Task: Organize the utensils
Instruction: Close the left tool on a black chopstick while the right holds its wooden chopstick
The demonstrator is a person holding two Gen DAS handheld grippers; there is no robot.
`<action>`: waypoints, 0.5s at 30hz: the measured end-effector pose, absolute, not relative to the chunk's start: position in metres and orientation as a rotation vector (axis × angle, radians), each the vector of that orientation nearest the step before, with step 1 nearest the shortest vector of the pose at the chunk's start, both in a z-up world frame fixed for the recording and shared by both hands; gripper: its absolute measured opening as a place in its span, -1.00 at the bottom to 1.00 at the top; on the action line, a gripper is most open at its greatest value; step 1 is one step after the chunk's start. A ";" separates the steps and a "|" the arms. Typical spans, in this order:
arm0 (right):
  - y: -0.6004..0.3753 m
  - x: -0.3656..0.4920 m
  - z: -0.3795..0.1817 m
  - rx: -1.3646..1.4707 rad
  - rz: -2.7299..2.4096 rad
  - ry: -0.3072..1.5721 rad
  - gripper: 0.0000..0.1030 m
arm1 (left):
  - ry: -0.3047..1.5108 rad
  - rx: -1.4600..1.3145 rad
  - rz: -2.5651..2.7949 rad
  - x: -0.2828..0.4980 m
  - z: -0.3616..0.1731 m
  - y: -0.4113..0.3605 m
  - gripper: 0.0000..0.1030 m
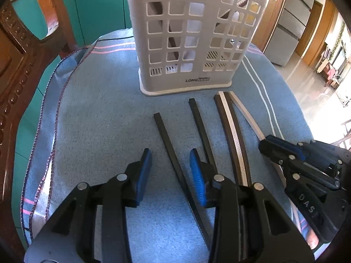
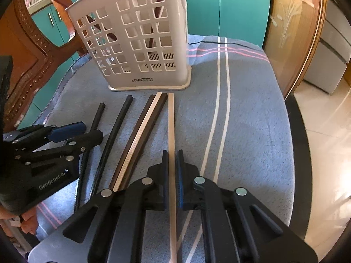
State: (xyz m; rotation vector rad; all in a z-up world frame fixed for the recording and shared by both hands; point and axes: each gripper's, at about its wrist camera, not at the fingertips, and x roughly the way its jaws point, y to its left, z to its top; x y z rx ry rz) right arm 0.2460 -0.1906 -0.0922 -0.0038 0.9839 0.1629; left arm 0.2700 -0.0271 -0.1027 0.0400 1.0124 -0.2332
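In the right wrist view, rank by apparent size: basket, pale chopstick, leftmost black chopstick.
1. Basket, largest.
2. Pale chopstick, closed in the right gripper; nearness inflates it.
3. Leftmost black chopstick, partly hidden by the left gripper, so true length unsure.

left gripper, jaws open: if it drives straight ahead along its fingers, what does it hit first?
Probably the utensil holder. The left gripper points across bare blue towel toward the holder's base. The black chopstick runs between its open fingers and would likely just pass through. Depth is uncertain in the fisheye.
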 end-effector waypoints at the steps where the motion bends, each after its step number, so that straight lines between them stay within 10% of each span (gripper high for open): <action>1: -0.190 0.246 -0.092 -0.015 0.156 0.980 -0.83 | 1.022 0.030 -0.238 0.271 -0.102 -0.030 -0.27; 15: -0.177 0.264 -0.095 -0.110 0.084 0.956 -0.40 | 1.035 0.044 -0.195 0.285 -0.104 -0.059 -0.27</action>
